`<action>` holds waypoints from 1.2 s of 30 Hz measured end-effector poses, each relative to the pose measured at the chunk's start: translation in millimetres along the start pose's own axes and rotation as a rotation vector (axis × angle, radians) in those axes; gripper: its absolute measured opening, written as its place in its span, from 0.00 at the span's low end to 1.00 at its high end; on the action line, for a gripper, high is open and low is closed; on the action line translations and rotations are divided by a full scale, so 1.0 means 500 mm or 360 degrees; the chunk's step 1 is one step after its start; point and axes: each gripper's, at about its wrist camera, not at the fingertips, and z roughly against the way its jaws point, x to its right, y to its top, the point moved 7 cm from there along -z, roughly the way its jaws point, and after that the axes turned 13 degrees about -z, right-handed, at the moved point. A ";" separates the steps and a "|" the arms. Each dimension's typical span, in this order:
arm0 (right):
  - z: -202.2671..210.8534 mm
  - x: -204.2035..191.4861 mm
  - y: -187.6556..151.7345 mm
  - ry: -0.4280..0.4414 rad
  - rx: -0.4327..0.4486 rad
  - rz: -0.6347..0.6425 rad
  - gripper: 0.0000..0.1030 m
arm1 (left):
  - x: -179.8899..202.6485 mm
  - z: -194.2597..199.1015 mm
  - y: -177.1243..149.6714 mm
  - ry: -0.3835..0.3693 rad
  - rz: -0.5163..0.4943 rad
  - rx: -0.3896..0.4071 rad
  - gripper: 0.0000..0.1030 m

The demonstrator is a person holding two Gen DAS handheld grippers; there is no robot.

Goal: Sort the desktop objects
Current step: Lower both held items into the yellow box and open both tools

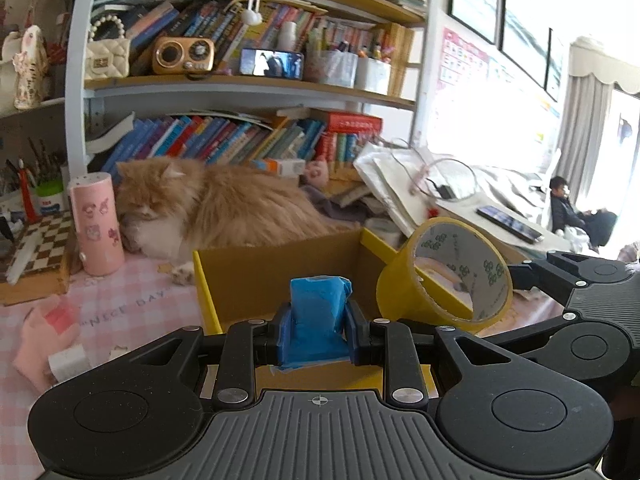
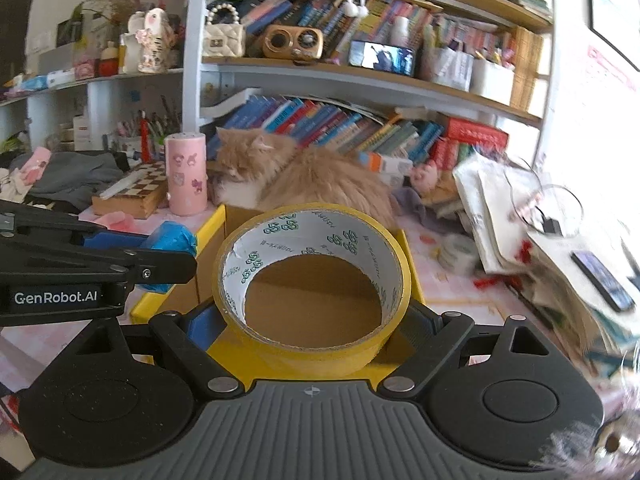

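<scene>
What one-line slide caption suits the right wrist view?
Right tongs grip a yellow tape roll above an open cardboard box, cat resting behind.

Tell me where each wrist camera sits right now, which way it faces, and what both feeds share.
Left wrist: sits behind the left gripper, facing the shelves over the open yellow-edged cardboard box; its jaws clamp a small blue-wrapped block; the right gripper enters from the right.
Right wrist: sits behind the right gripper, facing the same box; its jaws grip a yellow tape roll; the left gripper enters from the left.
Shared: box, roll, block, fluffy orange cat, pink cylindrical container.
</scene>
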 end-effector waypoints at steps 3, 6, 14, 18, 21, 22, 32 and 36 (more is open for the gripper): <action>-0.024 0.008 0.017 0.0055 0.0014 0.0060 0.86 | 0.001 -0.020 0.012 0.0040 0.0015 0.0004 0.25; -0.050 0.014 0.033 0.0111 0.0006 0.0130 0.86 | 0.003 -0.042 0.024 0.0066 0.0048 0.0008 0.25; -0.142 0.044 0.046 0.0227 -0.0183 0.0297 0.86 | -0.001 -0.115 0.034 0.0046 0.0175 -0.0064 0.25; -0.185 0.051 0.038 0.0259 -0.0265 0.0384 0.86 | -0.023 -0.154 0.019 0.0028 0.0298 -0.0165 0.25; -0.219 0.051 0.035 0.0277 -0.0343 0.0482 0.86 | -0.033 -0.177 0.021 0.0055 0.0264 -0.0196 0.25; -0.230 0.049 0.034 0.0291 -0.0373 0.0530 0.86 | -0.036 -0.186 0.022 0.0064 0.0240 -0.0212 0.25; -0.315 0.021 -0.016 0.0408 -0.0678 0.0964 0.86 | -0.046 -0.260 -0.018 0.0066 0.0158 -0.0449 0.25; -0.324 0.016 -0.050 0.0434 -0.0753 0.1082 0.86 | -0.041 -0.269 -0.037 0.0061 0.0156 -0.0512 0.25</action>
